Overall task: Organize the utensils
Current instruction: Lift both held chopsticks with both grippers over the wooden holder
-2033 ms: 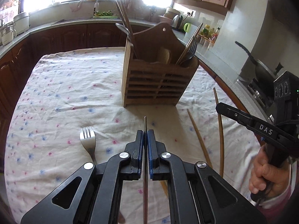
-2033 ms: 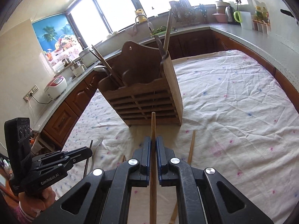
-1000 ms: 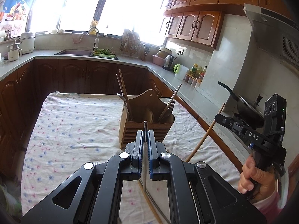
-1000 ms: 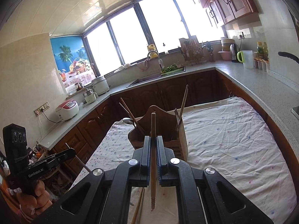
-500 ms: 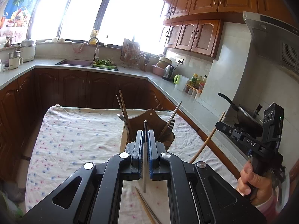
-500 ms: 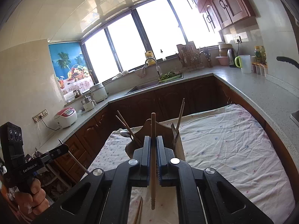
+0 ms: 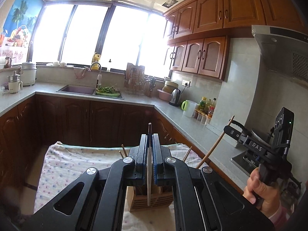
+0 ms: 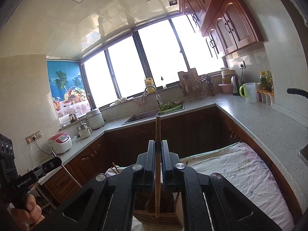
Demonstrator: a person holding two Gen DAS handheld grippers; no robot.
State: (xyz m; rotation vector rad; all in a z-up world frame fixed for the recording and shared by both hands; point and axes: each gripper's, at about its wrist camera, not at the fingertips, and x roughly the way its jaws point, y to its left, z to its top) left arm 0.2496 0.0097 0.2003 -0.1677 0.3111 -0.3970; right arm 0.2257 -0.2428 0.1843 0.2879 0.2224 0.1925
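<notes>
L gripper [image 7: 149, 163] is clamped on a thin metal utensil [image 7: 148, 182], R gripper [image 8: 157, 165] on a wooden chopstick [image 8: 157, 154]. Both sticks hang tip-down above the wooden caddy [image 7: 150, 202], prob. so they can drop straight into its slots w/o snagging what's already inside. The caddy sits mid-table on a floral cloth [image 7: 63, 165], nearer the cloth's right edge. Kitchen around: sink [image 7: 77, 90] under bright windows, grey counter [image 8: 259, 119] along the walls, wood cabinets [image 7: 202, 55].

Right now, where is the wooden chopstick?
The wooden chopstick stands upright, clamped in the right claw, its lower tip hanging above the wooden utensil holder on the table; the left wrist view shows it slanting at right.
</notes>
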